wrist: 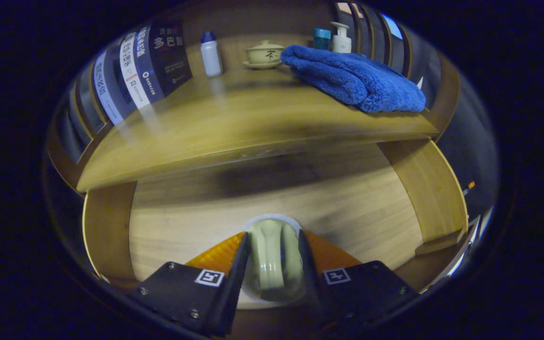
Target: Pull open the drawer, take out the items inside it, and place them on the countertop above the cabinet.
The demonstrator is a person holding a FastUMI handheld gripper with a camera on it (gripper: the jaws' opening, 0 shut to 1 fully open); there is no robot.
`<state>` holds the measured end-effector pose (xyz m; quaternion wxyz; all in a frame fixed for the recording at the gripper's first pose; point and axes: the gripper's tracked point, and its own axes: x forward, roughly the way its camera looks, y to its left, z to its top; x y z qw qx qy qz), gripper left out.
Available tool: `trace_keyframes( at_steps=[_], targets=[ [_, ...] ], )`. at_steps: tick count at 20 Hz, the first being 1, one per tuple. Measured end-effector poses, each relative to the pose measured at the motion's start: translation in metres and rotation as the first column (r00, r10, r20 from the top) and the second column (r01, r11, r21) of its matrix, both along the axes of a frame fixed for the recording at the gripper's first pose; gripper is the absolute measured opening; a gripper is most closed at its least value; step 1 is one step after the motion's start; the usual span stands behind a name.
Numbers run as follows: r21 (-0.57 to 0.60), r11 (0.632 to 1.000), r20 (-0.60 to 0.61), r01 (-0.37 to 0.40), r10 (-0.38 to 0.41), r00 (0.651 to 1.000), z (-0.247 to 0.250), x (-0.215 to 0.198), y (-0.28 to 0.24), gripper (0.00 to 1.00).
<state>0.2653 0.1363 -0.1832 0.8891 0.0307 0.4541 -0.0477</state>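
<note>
The gripper (272,264) is closed narrow on a pale green cup (272,257), one finger pressed to each side of it. The cup lies between the fingers with its long axis running forward along them, away from the camera; a rounded end points ahead, toward the back of the drawer. Whether that end is the rim or the base cannot be told. A white disc, possibly a saucer (272,220), shows around and under the cup; contact between the two cannot be confirmed.

The cup sits inside the open drawer (347,198), over its light wood floor. The drawer's side walls stand to either side of the gripper, well apart from it.

Above and beyond the drawer is the surface (234,123) of the cabinet. On it, toward the back:
- a white bottle (211,54) with a blue cap, upright;
- a lidded cream tea bowl (265,53) on its saucer, beside the bottle;
- a folded blue towel (354,78), just beside the tea bowl, reaching to the surface's front edge;
- a teal-capped container (321,38) and a white pump bottle (341,38), behind the towel.

Upright books (144,66) stand at the far side of the surface from the towel.
</note>
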Motion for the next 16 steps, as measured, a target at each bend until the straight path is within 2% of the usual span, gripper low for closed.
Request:
trace_keyframes(
  at_steps=[4, 6, 9, 12, 16],
  targets=[
    [0.017, 1.0, 0.029, 0.021, -0.021, 0.999, 0.001, 0.006, -0.001, 0.6],
    [0.024, 1.0, 0.072, 0.008, -0.01, 0.997, 0.002, 0.013, 0.004, 0.5],
    [0.023, 1.0, 0.094, -0.008, 0.005, 0.996, 0.003, 0.018, 0.007, 0.21],
    [0.01, 1.0, 0.099, 0.02, -0.021, 0.995, 0.005, 0.018, 0.002, 0.21],
    [-0.164, 0.981, 0.163, 0.102, -0.075, 0.984, 0.021, 0.014, -0.021, 0.21]
  ],
)
